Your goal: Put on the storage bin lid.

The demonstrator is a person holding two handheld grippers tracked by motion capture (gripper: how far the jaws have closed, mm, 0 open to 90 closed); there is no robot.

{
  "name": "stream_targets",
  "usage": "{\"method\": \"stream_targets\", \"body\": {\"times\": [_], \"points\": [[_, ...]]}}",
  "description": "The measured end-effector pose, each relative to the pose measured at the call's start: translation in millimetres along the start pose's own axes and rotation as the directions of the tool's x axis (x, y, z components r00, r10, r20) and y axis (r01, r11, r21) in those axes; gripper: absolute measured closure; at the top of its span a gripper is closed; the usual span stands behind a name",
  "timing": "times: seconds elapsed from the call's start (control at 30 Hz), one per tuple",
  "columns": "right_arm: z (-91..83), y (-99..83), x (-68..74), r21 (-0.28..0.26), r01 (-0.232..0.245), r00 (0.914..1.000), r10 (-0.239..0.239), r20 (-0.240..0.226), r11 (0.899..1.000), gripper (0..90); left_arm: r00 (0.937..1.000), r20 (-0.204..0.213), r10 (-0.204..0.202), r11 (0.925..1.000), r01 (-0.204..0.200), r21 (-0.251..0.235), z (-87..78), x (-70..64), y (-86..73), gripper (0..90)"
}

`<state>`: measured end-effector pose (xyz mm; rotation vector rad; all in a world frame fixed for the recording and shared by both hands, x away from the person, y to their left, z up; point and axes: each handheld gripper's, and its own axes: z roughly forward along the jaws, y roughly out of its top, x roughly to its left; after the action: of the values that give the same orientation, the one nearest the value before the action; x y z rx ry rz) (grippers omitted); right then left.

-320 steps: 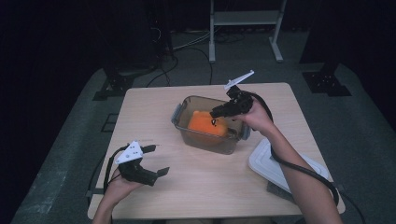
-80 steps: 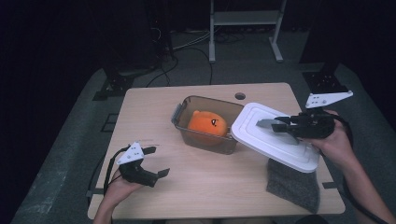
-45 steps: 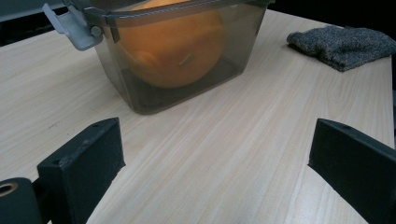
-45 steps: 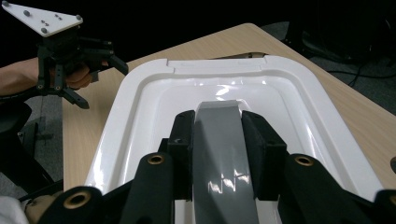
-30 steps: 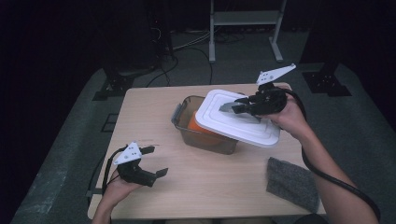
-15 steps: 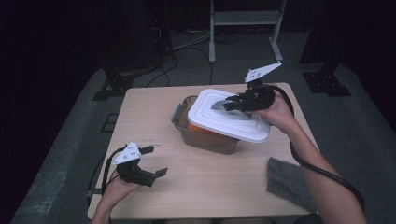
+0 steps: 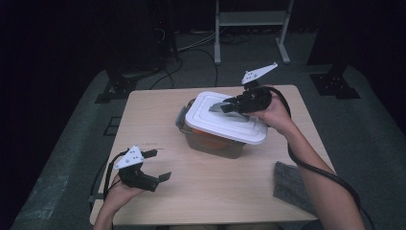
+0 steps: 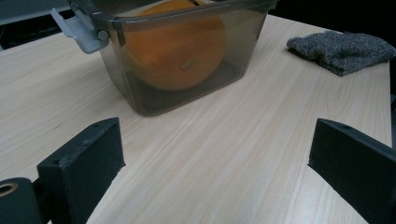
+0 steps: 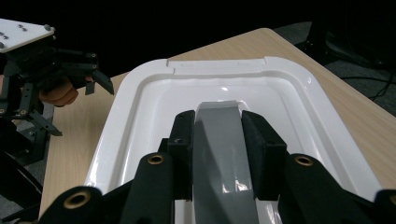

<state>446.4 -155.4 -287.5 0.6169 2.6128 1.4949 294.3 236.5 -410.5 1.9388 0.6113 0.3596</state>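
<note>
The right gripper point(image 7: 225, 106) is over the middle of the wooden table point(image 7: 158, 124). Its jaws are squeezed tight on the grey handle point(image 9: 223, 154) that sticks up from the flat white plastic lid point(image 7: 225, 124). The lid is a rectangle with round corners and a raised edge. It sits on top of the see-through grey plastic box point(image 7: 210, 143), a bit crooked, with one side poking out past the box. I cannot tell if it is pressed all the way down.

Inside the box is a round orange thing point(image 8: 175, 46). A light grey clip point(image 8: 77, 31) hangs at one end of the box.

The left gripper point(image 7: 154, 165) rests near the front left of the table, well apart from the box. Its jaws are wide apart and hold nothing.

A fuzzy grey cloth point(image 7: 292, 187) lies near the front right edge of the table.
</note>
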Motion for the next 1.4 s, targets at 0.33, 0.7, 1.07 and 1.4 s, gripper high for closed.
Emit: {"method": "stream_targets", "body": {"times": [0.33, 0.7, 1.07, 1.4], "points": [[21.8, -0.3, -7.1, 0.022, 0.002, 0.9999, -0.001, -0.013, 1.000, 65.3, 1.0000, 0.000, 0.001, 1.0000, -0.001, 0.001, -0.6, 0.8, -0.2, 2.5], [42.4, -2.2, -14.8, 0.029, 0.009, 0.9997, -0.008, -0.024, 1.000, 65.3, 1.0000, 0.004, -0.004, 1.0000, 0.004, -0.006, -1.2, 0.9, -0.1, 2.5], [54.5, -3.8, -21.0, 0.034, 0.017, 0.9996, -0.016, -0.022, 0.999, 65.3, 0.9997, 0.016, -0.019, 0.9994, 0.019, -0.028, -3.7, 2.2, 0.4, 2.5], [67.6, -8.0, -25.6, 0.051, 0.036, 0.9993, -0.035, -0.013, 0.998, 65.3, 0.9997, 0.017, -0.020, 0.9993, 0.021, -0.033, -4.9, 2.9, 0.0, 2.5]]}}
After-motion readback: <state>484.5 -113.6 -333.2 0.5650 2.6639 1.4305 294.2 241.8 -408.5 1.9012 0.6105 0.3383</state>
